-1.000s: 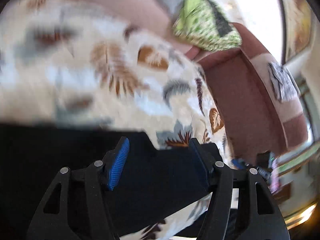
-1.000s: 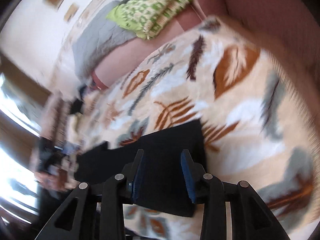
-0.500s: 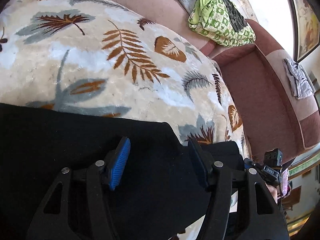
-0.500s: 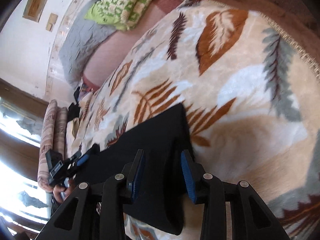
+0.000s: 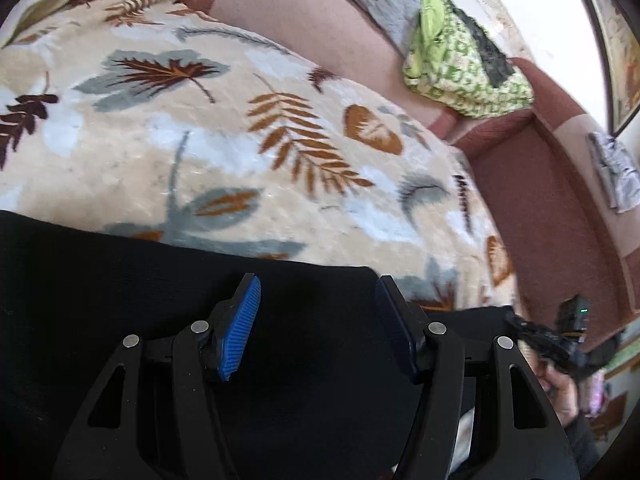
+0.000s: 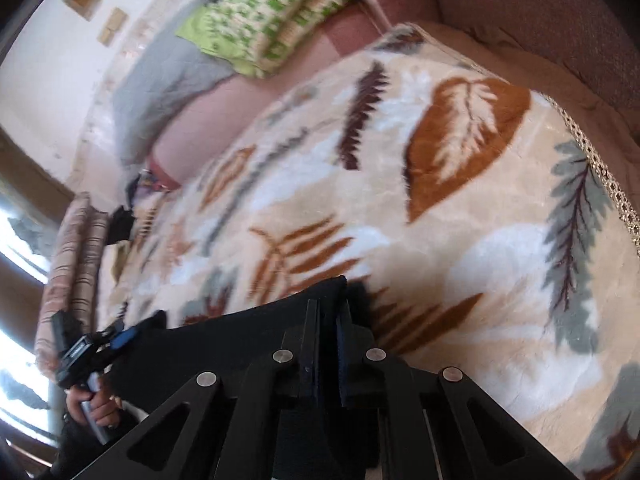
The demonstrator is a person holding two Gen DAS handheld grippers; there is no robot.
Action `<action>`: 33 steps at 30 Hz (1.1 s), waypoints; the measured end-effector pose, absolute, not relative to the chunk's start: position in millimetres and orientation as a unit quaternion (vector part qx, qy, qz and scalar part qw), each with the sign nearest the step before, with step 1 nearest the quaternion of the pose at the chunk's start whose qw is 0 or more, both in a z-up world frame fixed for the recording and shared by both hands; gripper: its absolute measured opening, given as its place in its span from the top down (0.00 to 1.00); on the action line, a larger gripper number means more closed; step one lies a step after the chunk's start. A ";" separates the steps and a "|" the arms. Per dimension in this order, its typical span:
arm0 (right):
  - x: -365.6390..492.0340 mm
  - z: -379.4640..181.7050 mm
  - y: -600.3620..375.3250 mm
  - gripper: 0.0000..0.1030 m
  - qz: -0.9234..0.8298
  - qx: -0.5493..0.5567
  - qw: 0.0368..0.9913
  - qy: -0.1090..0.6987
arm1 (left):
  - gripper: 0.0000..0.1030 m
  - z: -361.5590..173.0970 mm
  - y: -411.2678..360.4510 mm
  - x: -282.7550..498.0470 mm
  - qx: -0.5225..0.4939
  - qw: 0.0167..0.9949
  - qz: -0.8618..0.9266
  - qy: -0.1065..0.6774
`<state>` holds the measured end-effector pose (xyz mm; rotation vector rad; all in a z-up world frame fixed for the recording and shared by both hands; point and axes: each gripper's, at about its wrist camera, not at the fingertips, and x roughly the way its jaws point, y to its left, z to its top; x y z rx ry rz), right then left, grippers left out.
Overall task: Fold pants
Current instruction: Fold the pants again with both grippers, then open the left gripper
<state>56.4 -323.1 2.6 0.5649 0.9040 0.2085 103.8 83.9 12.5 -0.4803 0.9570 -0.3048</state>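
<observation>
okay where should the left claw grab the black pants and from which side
Grip the far hem edge of the black pants, just ahead of the open left claw. Come in low and forward from the near side: the cloth lies flat on the leaf-print blanket, so only an edge offers purchase.

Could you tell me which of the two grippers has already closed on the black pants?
The right gripper: its jaws are pinched on the edge of the black pants, whereas the left gripper hangs wide open over the fabric.
</observation>
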 end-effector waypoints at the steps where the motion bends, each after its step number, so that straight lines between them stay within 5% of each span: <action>1: 58.4 1.6 -323.1 0.94 0.095 0.264 0.857 0.432 | 0.42 8.5 81.2 104.9 -0.210 0.854 -0.125 0.459; 7: 60.2 -1.2 -326.3 0.94 0.090 0.267 0.856 0.434 | 0.42 4.0 65.6 102.3 -0.142 0.879 -0.087 0.447; 16: 37.0 34.3 -324.8 0.94 0.153 0.282 0.882 0.346 | 0.42 4.5 80.6 103.8 -0.202 0.868 -0.098 0.442; 21: 53.1 4.0 -323.5 0.94 0.096 0.262 0.860 0.427 | 0.42 15.1 80.3 96.9 -0.233 0.866 -0.141 0.420; 27: 54.1 3.9 -324.8 0.93 0.057 0.237 0.868 0.433 | 0.42 26.4 38.8 92.8 -0.200 0.855 -0.252 0.406; 33: 15.1 37.5 -354.1 0.90 0.018 0.259 0.906 0.333 | 0.43 1.7 11.2 101.5 -0.124 0.861 -0.208 0.447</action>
